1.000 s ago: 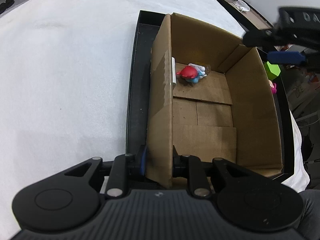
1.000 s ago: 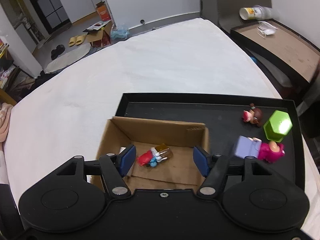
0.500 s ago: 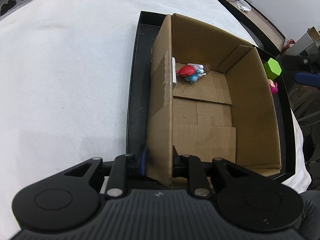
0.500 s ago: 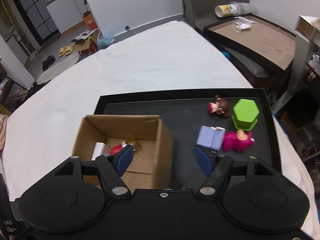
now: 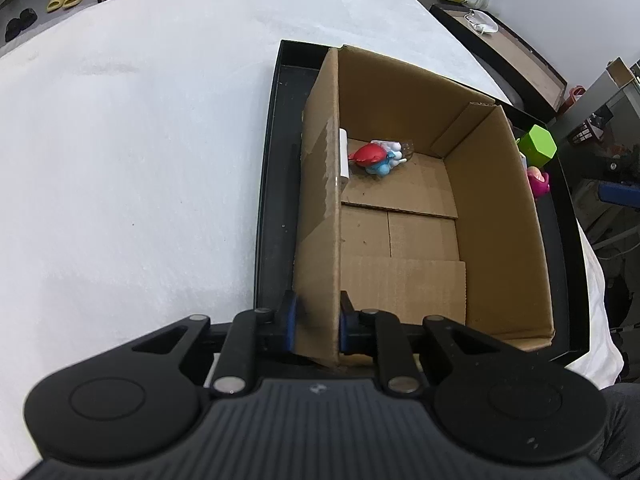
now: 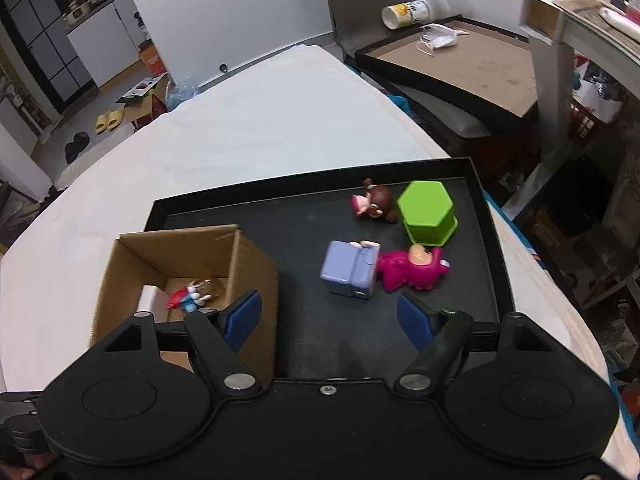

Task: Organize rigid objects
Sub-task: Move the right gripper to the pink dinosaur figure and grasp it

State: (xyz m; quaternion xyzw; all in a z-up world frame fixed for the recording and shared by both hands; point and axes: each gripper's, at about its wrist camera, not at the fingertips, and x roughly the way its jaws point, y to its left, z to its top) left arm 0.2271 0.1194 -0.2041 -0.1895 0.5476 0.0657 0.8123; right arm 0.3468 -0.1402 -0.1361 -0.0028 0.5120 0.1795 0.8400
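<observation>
A cardboard box point(image 5: 500, 216) stands in a black tray point(image 5: 276, 184). My left gripper point(image 5: 317, 326) is shut on the box's left wall. Inside the box lie a red-and-blue figure point(image 5: 374, 158) and a white piece point(image 5: 343, 152). In the right wrist view the box point(image 6: 256, 276) is at the left of the tray point(image 6: 320, 352). My right gripper point(image 6: 330, 314) is open and empty above the tray floor. Ahead of it lie a lilac block toy point(image 6: 350, 268), a magenta figure point(image 6: 412, 268), a green hexagonal cup point(image 6: 428, 212) and a brown-haired figure point(image 6: 374, 202).
The tray rests on a white bed surface point(image 5: 140, 140). A second tray with a cup and a mask point(image 6: 452, 52) stands beyond the bed. A shelf frame point(image 6: 560, 80) stands at the right. The green cup point(image 5: 538, 146) shows behind the box in the left wrist view.
My right gripper has moved right, from over the box to over the tray floor before the toys. My left gripper has kept its hold on the box wall.
</observation>
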